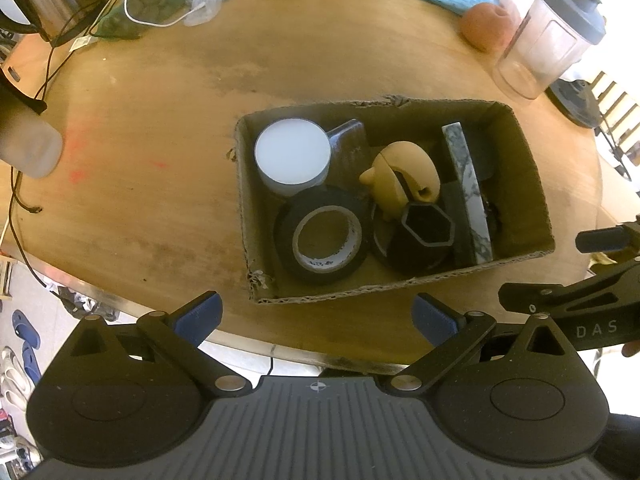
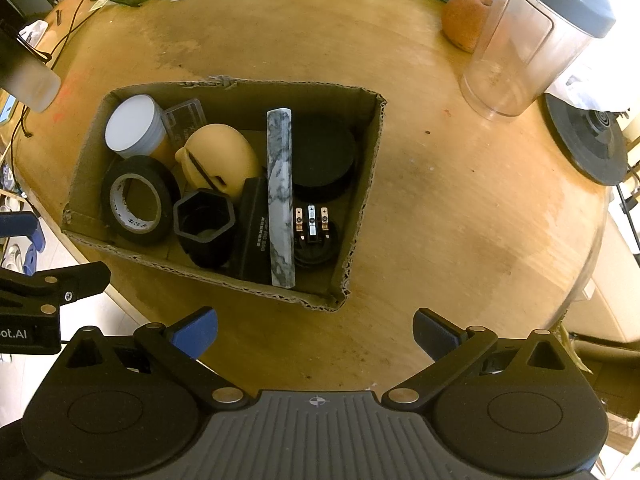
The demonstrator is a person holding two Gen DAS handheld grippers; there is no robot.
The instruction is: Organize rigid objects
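- The left gripper (image 1: 316,316) hovers over the near table (image 1: 160,128) edge with its blue pads spread wide and nothing between them. It sits back from the box (image 1: 400,284), which I read as idle or between picks.
- The box stands ahead of those fingers, slightly right of their midline, apart from both pads. Its near wall faces the gripper.
- At the box's left end a white-lidded tub (image 1: 293,151) stands upright at the back, with the tape roll (image 1: 326,240) lying flat in front of it, touching or nearly so. Flat, the roll will not wander.
- Mid-box, the tan rounded piece (image 1: 404,178) leans over the black hexagonal cup (image 1: 428,226), whose mouth faces up. They look packed against each other to save room.
- Further right, the marble bar (image 2: 280,196) stands on edge, running front to back like a divider, with a black block (image 2: 254,232) against its left face.
- Right of the bar sit a black disc (image 2: 322,156) at the back and a round part with metal tabs (image 2: 312,222) at the front.
- The right gripper (image 2: 316,330) likewise has its fingers wide and empty, held short of the box's near right corner, which lies just ahead and a little left.
- With no loose rigid piece on the near table, the sorting looks close to done.
- A clear lidded jar (image 2: 532,36) stands well apart, far right.
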